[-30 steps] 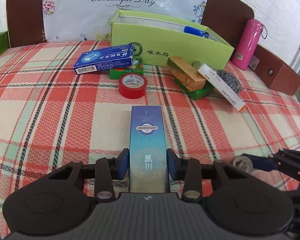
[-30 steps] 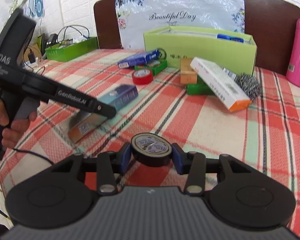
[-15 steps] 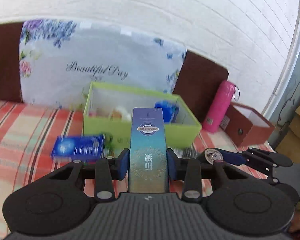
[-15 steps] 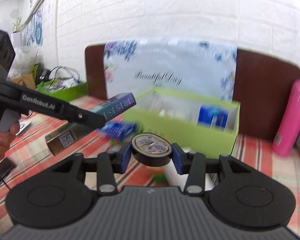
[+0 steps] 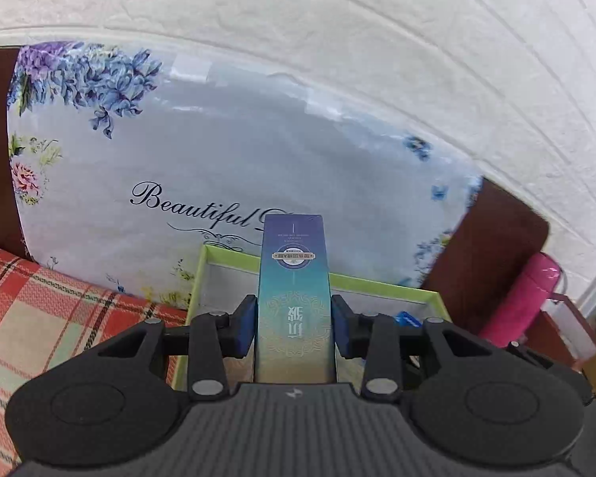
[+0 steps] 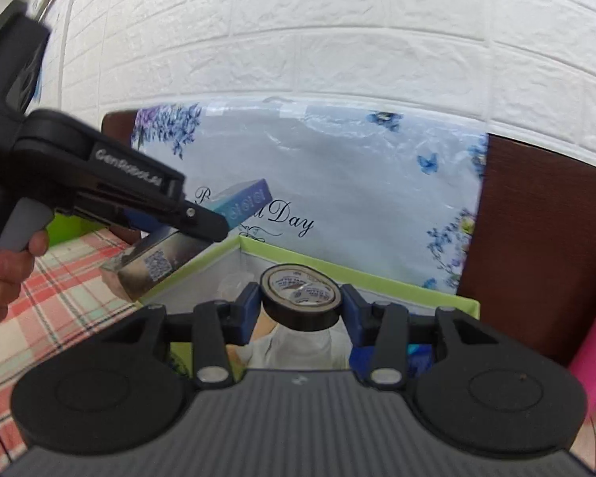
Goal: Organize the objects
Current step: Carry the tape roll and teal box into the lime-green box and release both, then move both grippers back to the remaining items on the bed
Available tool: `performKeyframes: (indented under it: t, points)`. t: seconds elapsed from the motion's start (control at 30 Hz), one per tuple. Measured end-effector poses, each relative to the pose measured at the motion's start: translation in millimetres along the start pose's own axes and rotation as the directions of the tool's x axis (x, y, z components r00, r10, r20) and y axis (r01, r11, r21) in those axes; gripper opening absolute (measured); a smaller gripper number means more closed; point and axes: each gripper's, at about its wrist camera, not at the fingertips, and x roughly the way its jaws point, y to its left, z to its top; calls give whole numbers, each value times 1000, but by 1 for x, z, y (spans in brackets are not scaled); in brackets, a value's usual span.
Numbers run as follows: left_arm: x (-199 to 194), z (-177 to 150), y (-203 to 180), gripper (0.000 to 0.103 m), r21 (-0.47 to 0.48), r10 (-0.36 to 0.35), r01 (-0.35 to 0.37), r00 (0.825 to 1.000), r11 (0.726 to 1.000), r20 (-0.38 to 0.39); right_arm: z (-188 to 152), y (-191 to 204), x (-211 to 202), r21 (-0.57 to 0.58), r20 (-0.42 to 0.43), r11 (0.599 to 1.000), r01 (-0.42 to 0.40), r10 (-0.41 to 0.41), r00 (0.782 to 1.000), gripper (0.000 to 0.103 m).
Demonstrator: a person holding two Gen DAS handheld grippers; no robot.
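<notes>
Right wrist, fingers (image 6: 254,310) level, pinching tape roll (image 6: 300,296)

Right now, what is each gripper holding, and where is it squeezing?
The left gripper squeezes a tall blue box on its long sides, near the bottom end. The right gripper squeezes a black tape roll across its outer rim.

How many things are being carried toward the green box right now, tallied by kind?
Cartons: 1, the tall blue-teal carton in the left tool
Tape rolls: 1, the black tape roll in the right tool
Total: 2
</notes>
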Motion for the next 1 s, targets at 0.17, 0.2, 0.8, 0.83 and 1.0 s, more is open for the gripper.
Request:
performKeyframes:
  t: [0.17, 0.2, 0.8, 0.83, 1.0]
  points:
    - [23, -3, 7, 41, 21, 6, -6, 1000, 1000, -29, -2, 18, 42, -93, -29, 996, -7, 4, 1000, 43]
    - [28, -4, 9, 42, 18, -5, 5, 999, 1000, -36, -3, 20, 50, -105, -43, 994, -5, 1, 999, 44]
    - [-11, -25, -2, 73, 53, 49, -49, 999, 997, -4, -21, 9, 4, -25, 17, 999, 29, -28, 999, 103]
    - [-15, -26, -4, 73, 54, 52, -52, 999, 997, -7, -20, 8, -2, -16, 22, 999, 28, -27, 999, 103]
    - [-42, -36, -20, 73, 65, 81, -79, 996, 995, -26, -22, 10, -37, 1, 44, 1000, 20, -20, 999, 103]
